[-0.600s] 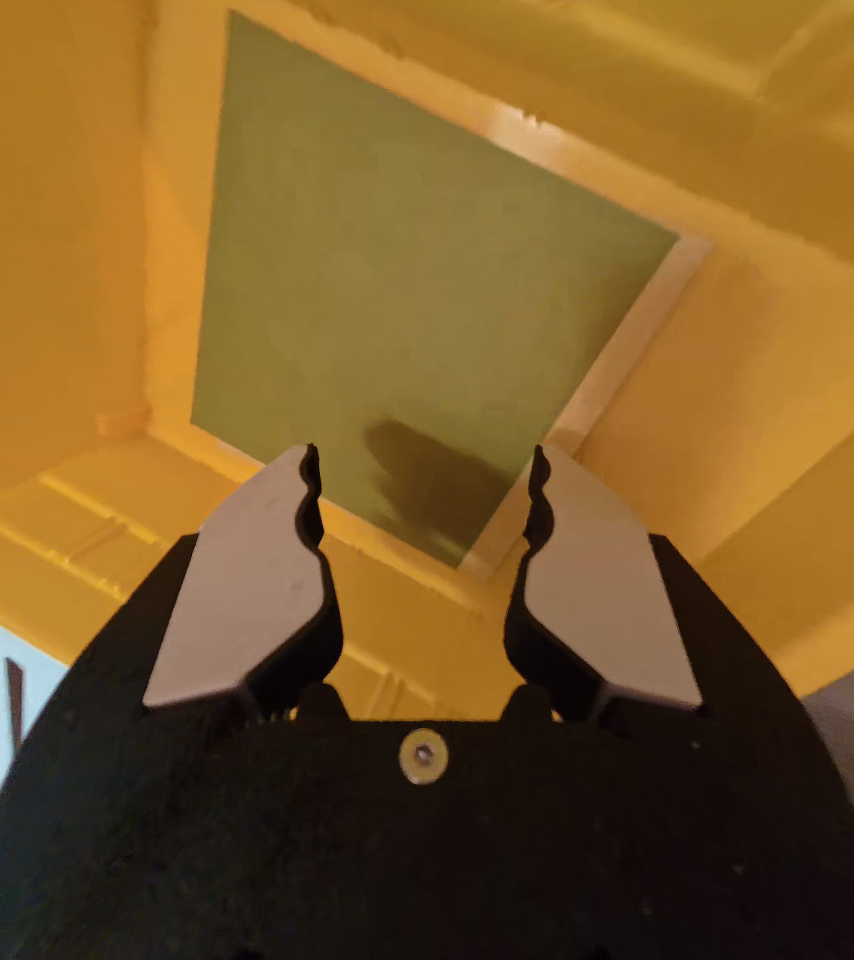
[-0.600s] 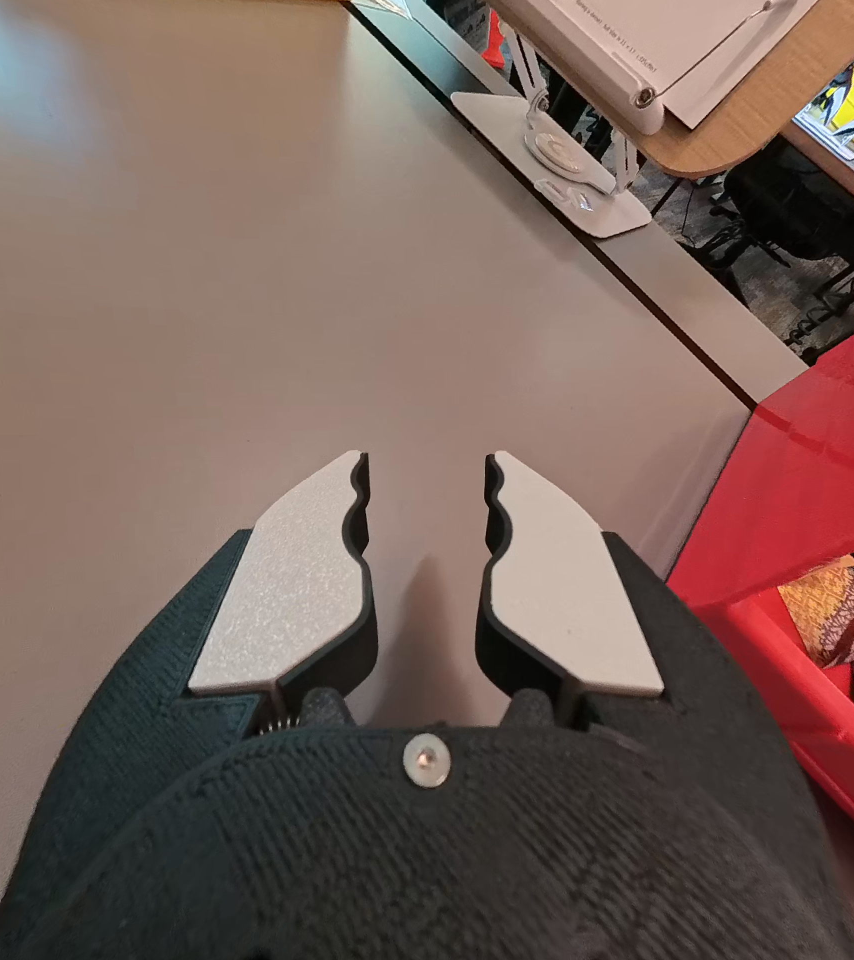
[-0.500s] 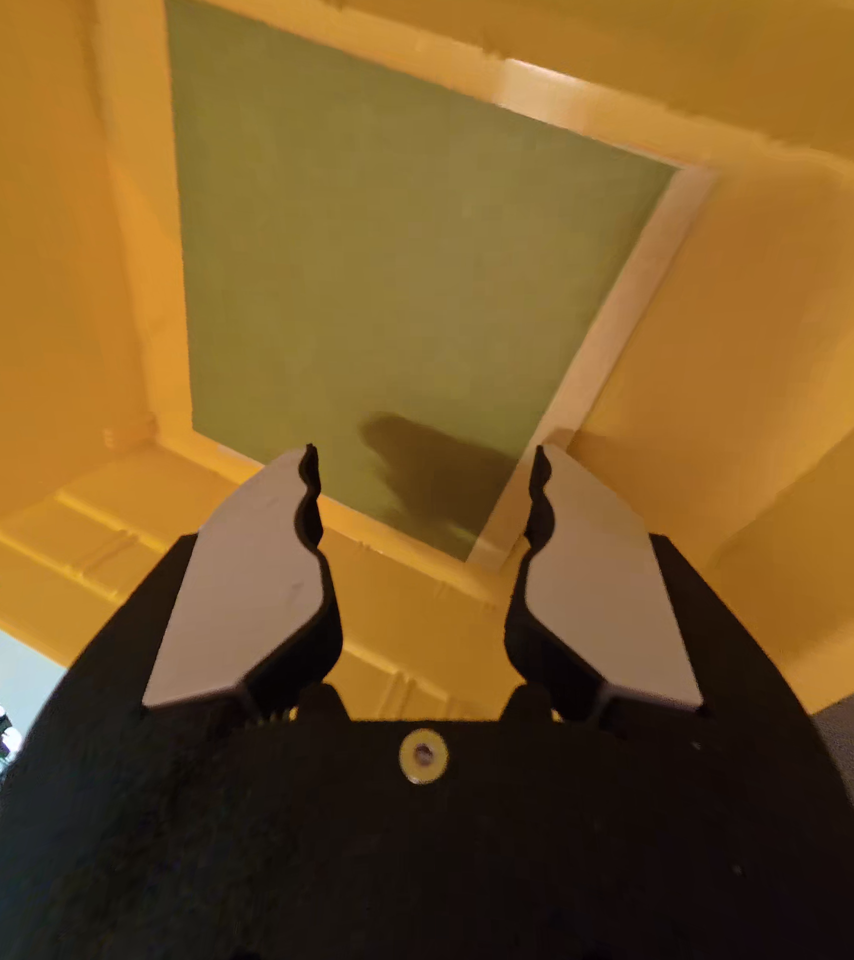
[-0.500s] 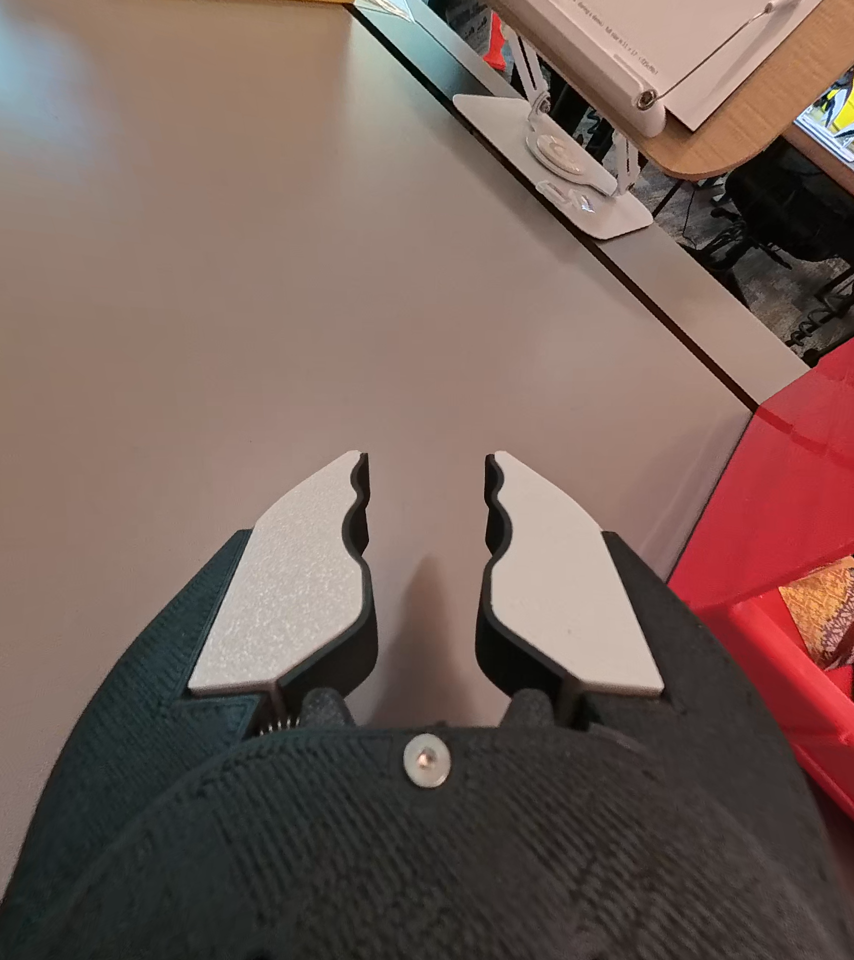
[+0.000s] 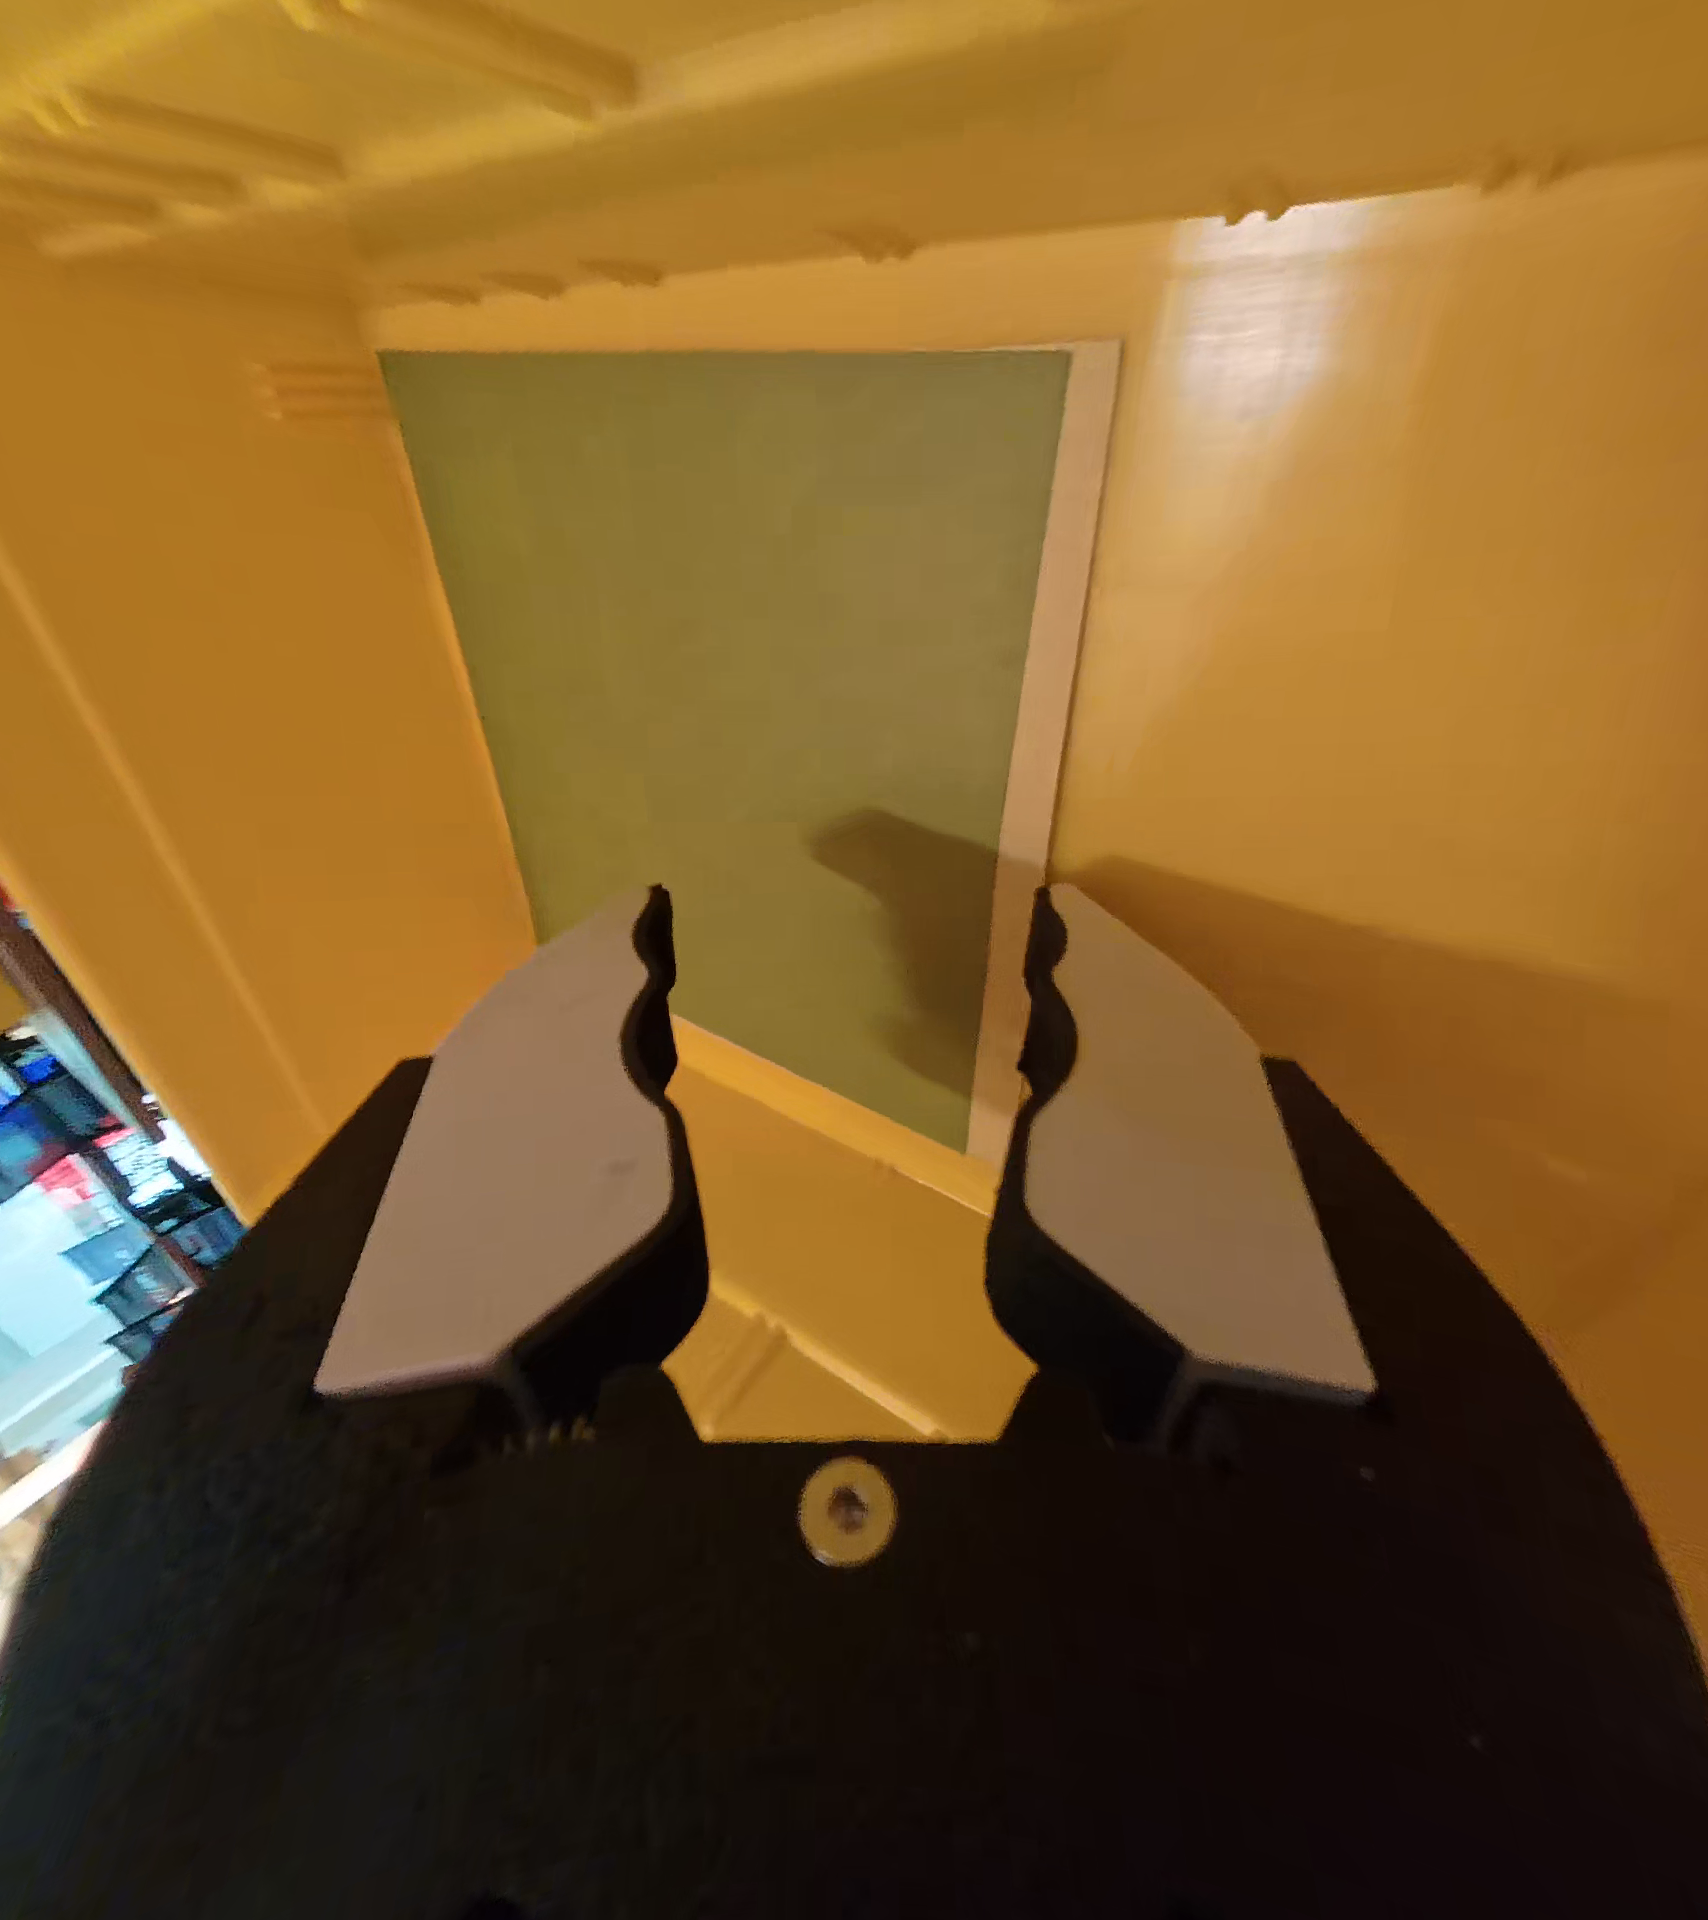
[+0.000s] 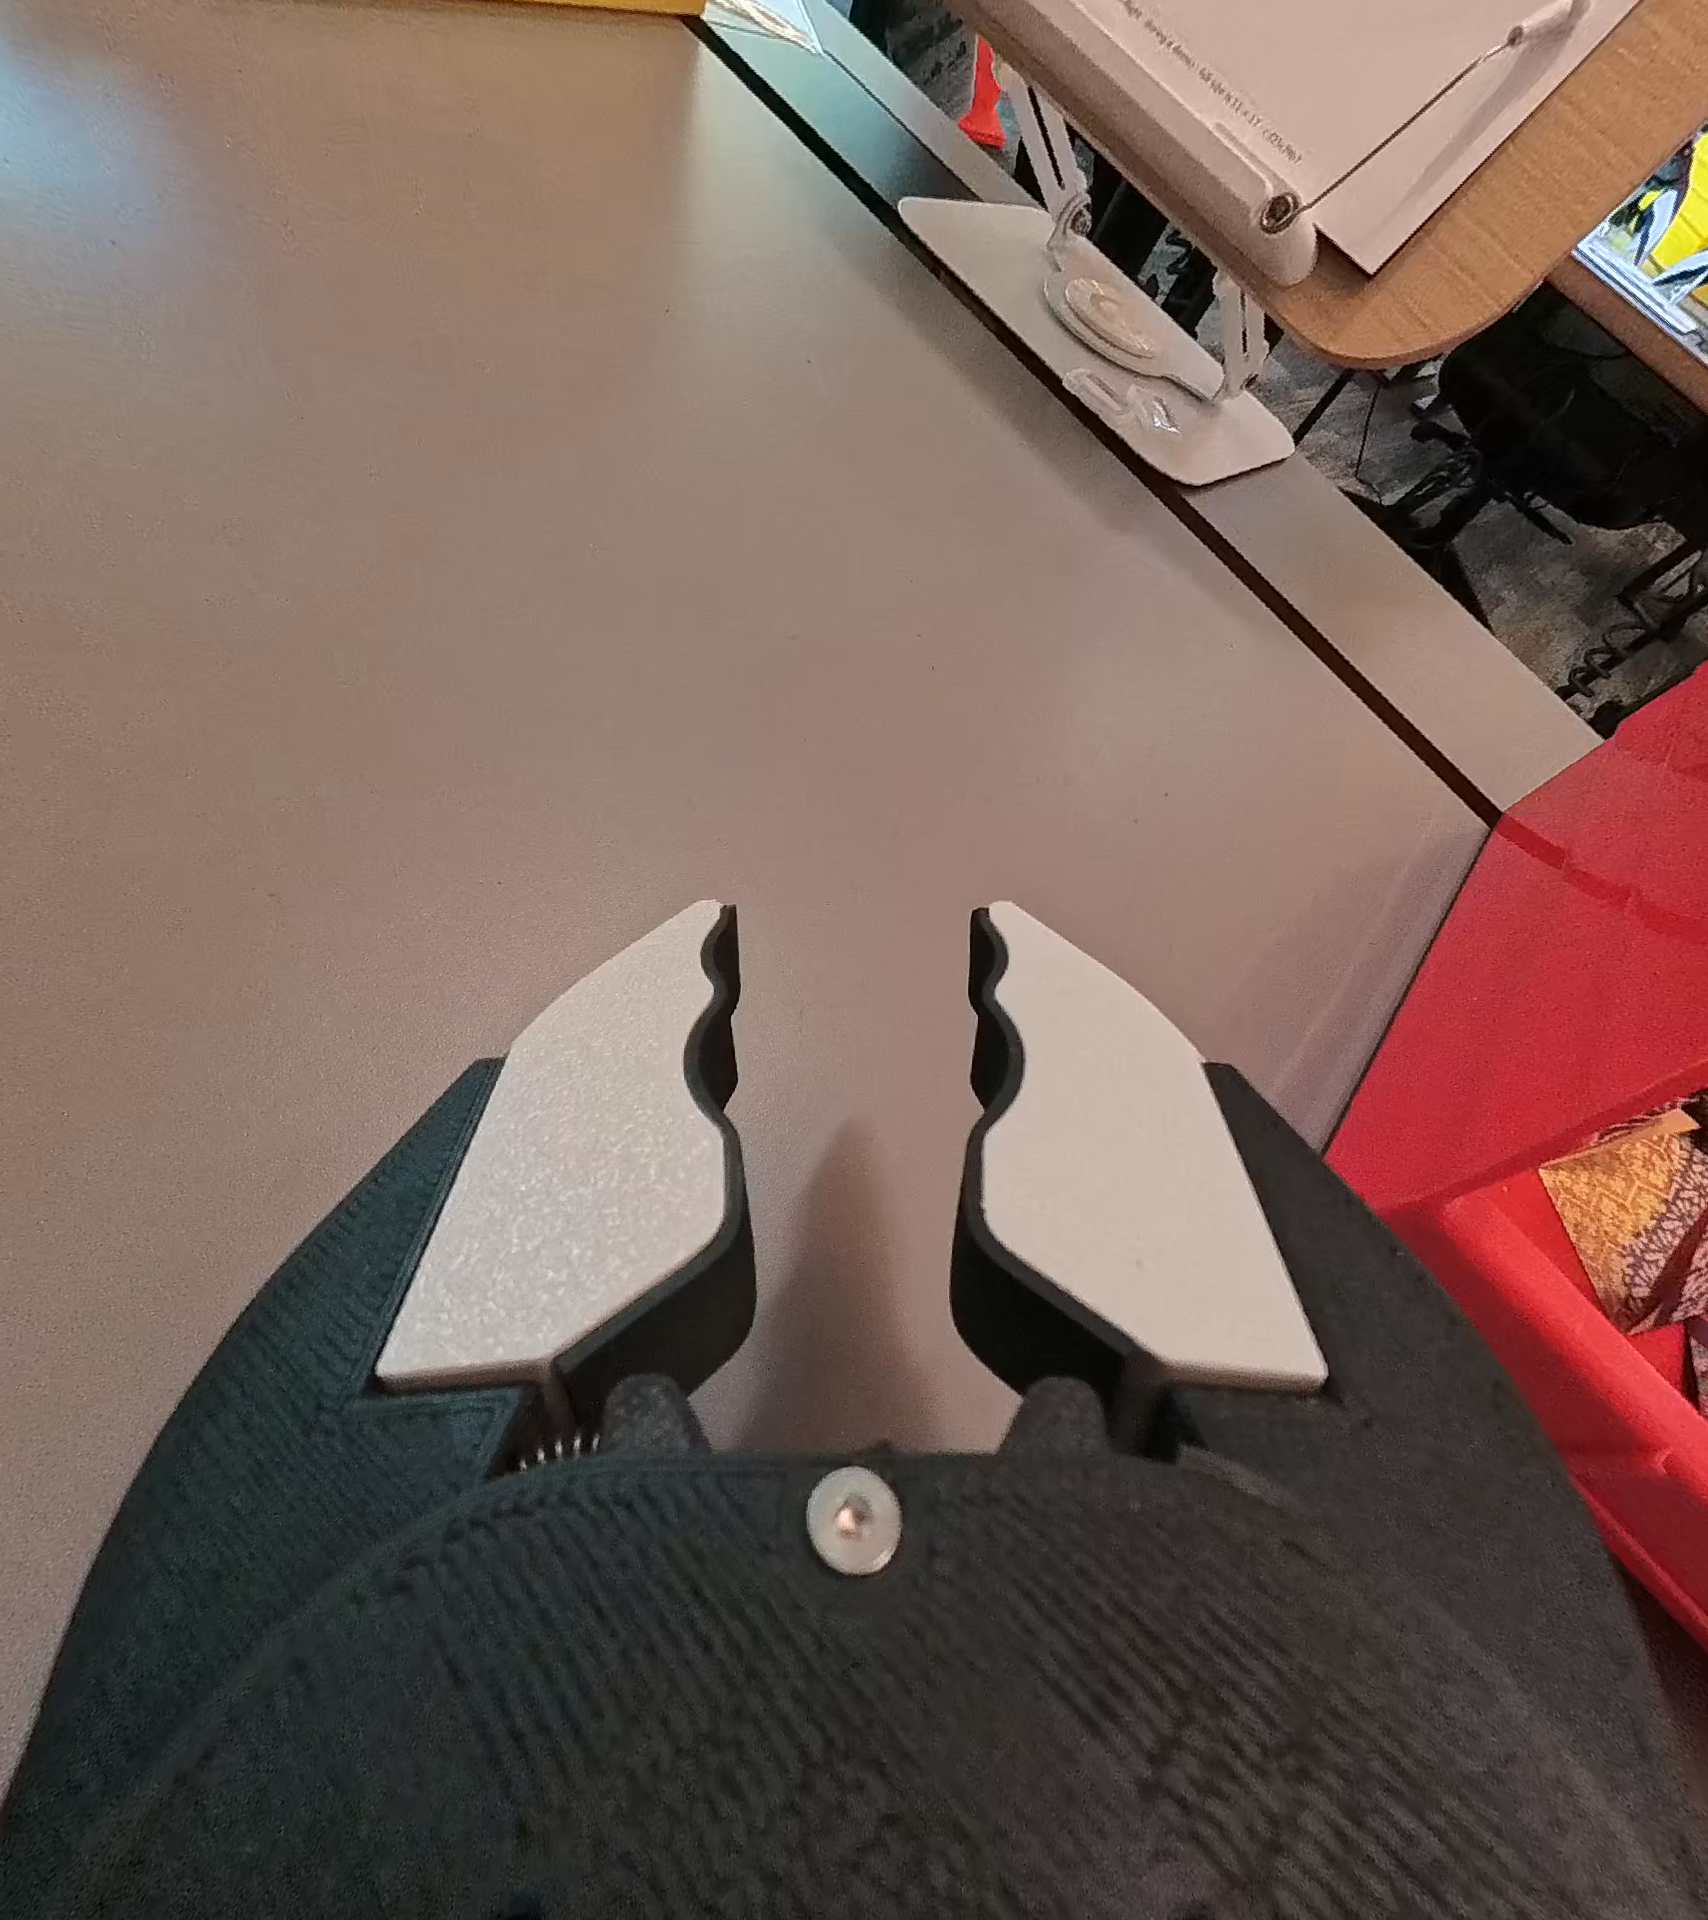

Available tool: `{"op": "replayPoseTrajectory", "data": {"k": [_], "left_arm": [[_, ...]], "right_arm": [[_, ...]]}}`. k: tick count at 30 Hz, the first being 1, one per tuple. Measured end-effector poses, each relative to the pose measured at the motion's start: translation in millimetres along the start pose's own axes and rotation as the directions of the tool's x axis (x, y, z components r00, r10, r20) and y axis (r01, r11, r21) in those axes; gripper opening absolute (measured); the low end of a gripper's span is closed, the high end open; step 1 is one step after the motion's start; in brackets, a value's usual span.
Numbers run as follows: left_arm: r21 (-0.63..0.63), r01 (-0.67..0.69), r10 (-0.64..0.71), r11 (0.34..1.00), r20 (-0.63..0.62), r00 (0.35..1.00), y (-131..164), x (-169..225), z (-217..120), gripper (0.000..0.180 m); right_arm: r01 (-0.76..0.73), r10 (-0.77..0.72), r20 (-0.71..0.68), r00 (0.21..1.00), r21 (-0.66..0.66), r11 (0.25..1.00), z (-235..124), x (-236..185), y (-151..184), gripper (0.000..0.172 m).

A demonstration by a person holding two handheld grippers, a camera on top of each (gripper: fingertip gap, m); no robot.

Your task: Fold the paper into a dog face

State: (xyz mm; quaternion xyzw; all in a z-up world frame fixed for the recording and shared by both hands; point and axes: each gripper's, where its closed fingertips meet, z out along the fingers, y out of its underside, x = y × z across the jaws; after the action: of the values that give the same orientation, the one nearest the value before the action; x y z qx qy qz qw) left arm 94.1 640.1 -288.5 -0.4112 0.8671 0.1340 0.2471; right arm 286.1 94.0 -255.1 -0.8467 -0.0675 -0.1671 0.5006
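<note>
Yellow bin (image 5: 1401,644) fills the left wrist view; we're looking down into it. Green paper (image 5: 725,644) lies flat on the bin floor, with a pale strip of another sheet (image 5: 1068,644) showing along its right edge. Our left gripper (image 5: 850,904) hangs above the paper's near end, fingers spread wide, nothing between them; we see no contact with the sheet. Its shadow falls on the paper's near right part.

Our right gripper (image 6: 855,920) sits over the grey-brown table (image 6: 414,520), fingers at a moderate gap with only bare tabletop between them. Red bin (image 6: 1608,987) is just to its right at the table edge, with patterned folded papers (image 6: 1650,1226) inside. White stand (image 6: 1099,312) sits at the table's far edge, holding a tilted white board (image 6: 1193,73).
</note>
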Motion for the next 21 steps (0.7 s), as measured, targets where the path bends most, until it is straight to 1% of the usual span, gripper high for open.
{"op": "replayPoseTrajectory", "data": {"k": [2,4,8,10,16,21], "left_arm": [[0.007,-0.011,0.011,1.000,0.043,0.999,0,-4,2,0.058],[0.019,-0.001,0.000,1.000,0.045,0.999,0,-5,4,0.052],[0.026,0.061,-0.061,0.998,0.028,0.998,2,-8,5,0.061],[0.027,0.057,-0.058,0.998,0.045,0.997,2,-10,5,0.065],[0.059,0.020,-0.030,0.998,0.182,0.983,-2,-23,1,0.080],[0.074,0.013,-0.030,0.997,0.241,0.970,-1,-30,-7,0.077]], "right_arm": [[0.001,-0.001,0.001,1.000,-0.001,1.000,0,0,0,0.043],[0.001,-0.001,0.002,1.000,0.000,1.000,0,-1,0,0.043],[0.002,-0.002,0.004,1.000,-0.001,1.000,1,-1,0,0.043],[0.003,-0.003,0.004,1.000,-0.002,1.000,1,-1,0,0.043],[0.001,-0.001,0.002,1.000,-0.001,1.000,1,0,1,0.043],[0.000,0.000,0.001,1.000,-0.004,1.000,0,1,2,0.043]]}}
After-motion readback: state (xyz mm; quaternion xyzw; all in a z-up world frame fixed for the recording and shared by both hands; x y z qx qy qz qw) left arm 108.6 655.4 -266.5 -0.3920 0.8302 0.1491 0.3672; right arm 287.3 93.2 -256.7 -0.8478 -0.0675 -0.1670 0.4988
